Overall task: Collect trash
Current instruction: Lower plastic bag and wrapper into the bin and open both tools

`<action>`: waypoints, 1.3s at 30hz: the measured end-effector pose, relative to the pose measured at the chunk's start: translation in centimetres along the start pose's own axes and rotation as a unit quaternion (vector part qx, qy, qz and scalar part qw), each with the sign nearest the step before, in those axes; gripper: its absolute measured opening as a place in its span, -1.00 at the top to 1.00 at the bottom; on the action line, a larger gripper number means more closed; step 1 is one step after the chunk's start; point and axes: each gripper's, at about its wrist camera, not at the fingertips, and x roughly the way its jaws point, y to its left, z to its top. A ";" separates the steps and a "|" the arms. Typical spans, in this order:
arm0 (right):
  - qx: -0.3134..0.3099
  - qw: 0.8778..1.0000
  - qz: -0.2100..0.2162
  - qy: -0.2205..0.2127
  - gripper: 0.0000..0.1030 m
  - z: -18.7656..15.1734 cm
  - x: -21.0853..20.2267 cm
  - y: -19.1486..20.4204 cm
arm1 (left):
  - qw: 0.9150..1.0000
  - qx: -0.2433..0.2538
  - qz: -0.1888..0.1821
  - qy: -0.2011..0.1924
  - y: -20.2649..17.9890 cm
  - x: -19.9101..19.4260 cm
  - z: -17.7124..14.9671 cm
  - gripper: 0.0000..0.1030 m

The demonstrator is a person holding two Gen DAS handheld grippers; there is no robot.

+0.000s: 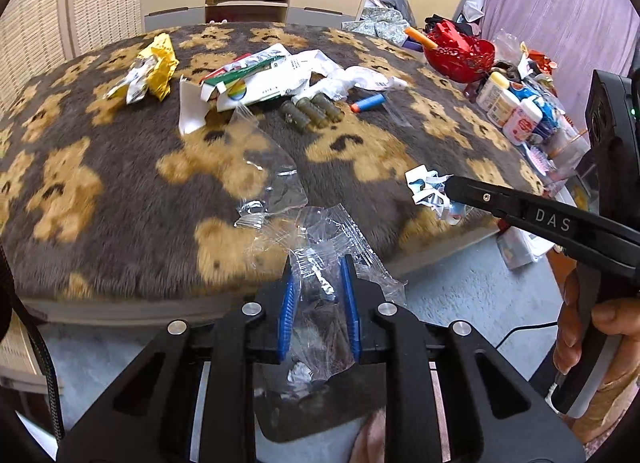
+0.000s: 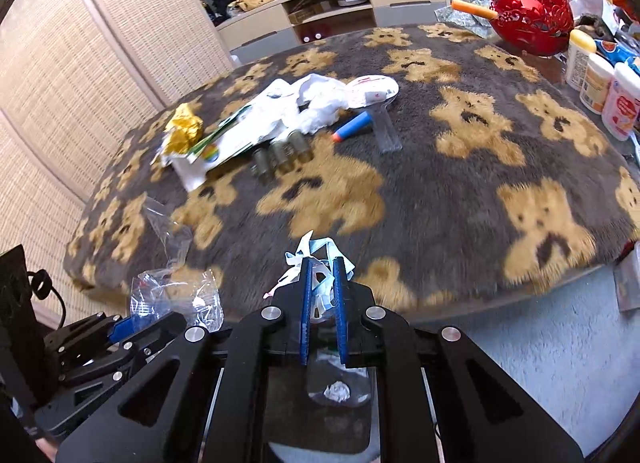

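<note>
The left gripper [image 1: 320,283] had its blue pads [image 1: 289,295] clamped on a crumpled clear plastic wrapper [image 1: 320,235], right at the near edge of the table, the film spilling out past the fingertips and down between the jaws. From the right wrist view, that same wrapper [image 2: 176,295] showed bunched up low on the left, the left gripper's black linkage beneath it.

Over on the other side, the right gripper [image 2: 322,283] was pinched tight on a scrap of white and pale-blue paper [image 2: 316,255], shreds sticking up above its blue pads [image 2: 307,295]. In the left wrist view the scrap [image 1: 428,191] sat at the tip of the right gripper's black finger [image 1: 500,203], just over the bear-patterned blanket [image 1: 120,183] that covered the table.

More trash lay well back in the middle: a crumpled yellow foil wrapper [image 1: 154,67], a torn white package with green and rainbow print [image 1: 248,83], crushed white paper [image 1: 340,79], three dull green cylinders [image 1: 310,113] side by side, and a blue foam dart with an orange tip [image 1: 368,102] just beside them. Another clear plastic sheet [image 1: 264,159] lay flat nearer the front.

Off at the far right, a red openwork bowl [image 1: 460,55] stood near a cluster of white bottles [image 1: 508,107].
</note>
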 end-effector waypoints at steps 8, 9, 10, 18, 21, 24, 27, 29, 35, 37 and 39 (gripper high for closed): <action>-0.010 1.000 0.004 0.013 0.77 -4.5 -1.1 0.8 | 1.000 -0.001 -0.003 0.003 -0.4 -1.7 -4.1 0.61; -0.011 1.000 0.004 0.016 0.77 -4.9 -1.0 0.9 | 1.000 -0.002 -0.004 0.006 -0.3 -1.7 -4.6 0.61; -0.011 1.000 0.005 0.019 0.77 -5.5 -0.9 0.9 | 1.000 -0.003 -0.004 0.009 -0.3 -1.5 -5.2 0.61; -0.004 0.999 0.010 0.053 0.77 -9.4 1.1 0.2 | 0.999 -0.013 -0.010 0.048 0.5 1.3 -9.4 0.61; -0.004 0.998 0.013 0.060 0.77 -10.4 2.0 -0.1 | 0.998 -0.012 -0.007 0.058 0.7 2.5 -10.5 0.61; -0.001 0.997 0.017 0.073 0.77 -11.6 3.6 -0.4 | 0.997 -0.012 -0.011 0.071 0.9 3.8 -11.5 0.61; 0.003 0.996 0.020 0.081 0.77 -12.5 4.8 -0.6 | 0.996 -0.014 -0.015 0.091 1.1 5.4 -12.5 0.61; 0.001 0.996 0.017 0.092 0.77 -12.9 5.6 -0.6 | 0.994 -0.016 -0.017 0.104 1.2 6.6 -13.2 0.60; 0.003 0.993 0.012 0.116 0.76 -13.6 7.9 -0.5 | 0.991 -0.025 -0.023 0.130 1.9 8.8 -14.1 0.60; 0.005 0.993 0.013 0.121 0.76 -13.6 8.4 -0.5 | 0.990 -0.025 -0.026 0.134 2.1 9.1 -14.3 0.58; 0.009 0.992 0.015 0.123 0.71 -13.6 8.9 -0.5 | 0.989 -0.026 -0.029 0.139 2.3 9.4 -14.4 0.50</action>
